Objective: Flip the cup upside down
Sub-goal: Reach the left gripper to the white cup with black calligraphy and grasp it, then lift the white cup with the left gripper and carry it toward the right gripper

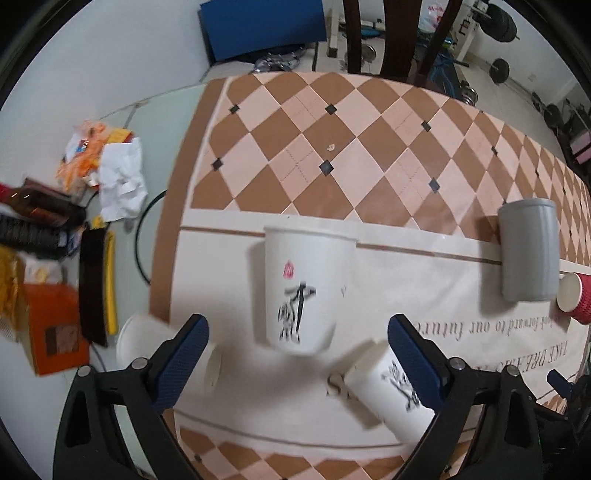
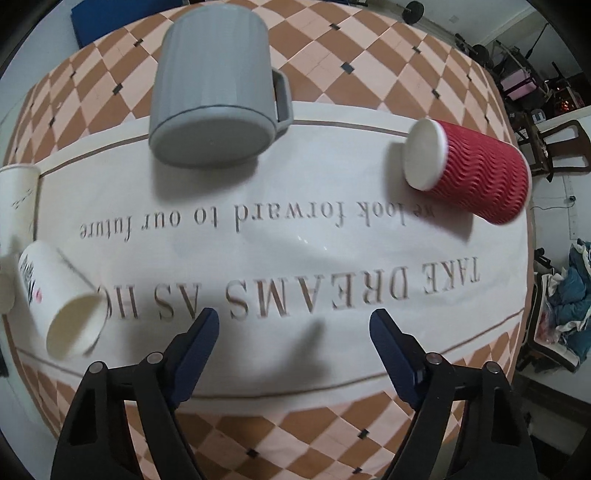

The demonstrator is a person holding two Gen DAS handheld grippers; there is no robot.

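A white paper cup (image 1: 301, 288) with black ink art stands upside down on the table, rim down, just ahead of my open, empty left gripper (image 1: 297, 341). A second white cup (image 1: 391, 395) lies on its side by my right finger; it also shows in the right wrist view (image 2: 61, 306). A third white cup (image 1: 147, 347) lies behind my left finger. A grey mug (image 2: 216, 88) stands upside down. A red ribbed cup (image 2: 469, 170) lies on its side. My right gripper (image 2: 293, 328) is open and empty above the white cloth.
The table (image 1: 332, 122) has a brown and pink diamond cloth with a white lettered band (image 2: 295, 236). Clutter of boxes and paper (image 1: 74, 221) lies on the floor to the left. A chair (image 1: 391, 33) stands at the far edge.
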